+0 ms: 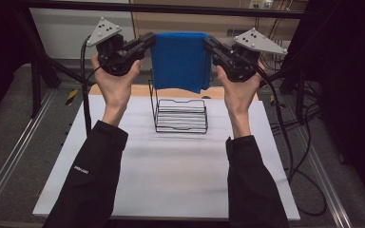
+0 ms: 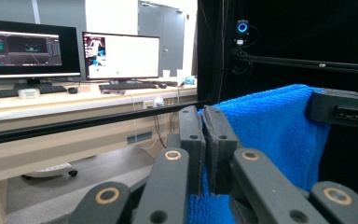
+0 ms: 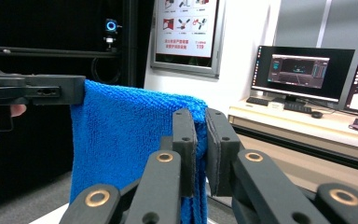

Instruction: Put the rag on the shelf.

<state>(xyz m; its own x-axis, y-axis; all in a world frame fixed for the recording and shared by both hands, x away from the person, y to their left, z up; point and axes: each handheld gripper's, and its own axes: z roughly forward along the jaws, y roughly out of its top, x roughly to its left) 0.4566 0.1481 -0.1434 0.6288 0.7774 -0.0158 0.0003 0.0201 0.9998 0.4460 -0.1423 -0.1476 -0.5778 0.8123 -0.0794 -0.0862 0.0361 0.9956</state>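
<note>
Above the black wire rack [image 1: 180, 115] on the white bench [image 1: 166, 175], a blue terry towel [image 1: 180, 59] hangs stretched crosswise. Left gripper [image 1: 150, 42] and right gripper [image 1: 208, 45] each pinch a top corner, fingers [image 2: 190, 140] pressed onto the cloth; the rack lies straight below, equally near both hands.

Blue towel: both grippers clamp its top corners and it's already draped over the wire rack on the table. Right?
Not quite. The blue towel hangs in the air above the wire rack, not draped on it; the high view shows this. The left gripper and right gripper do clamp its top corners.
</note>
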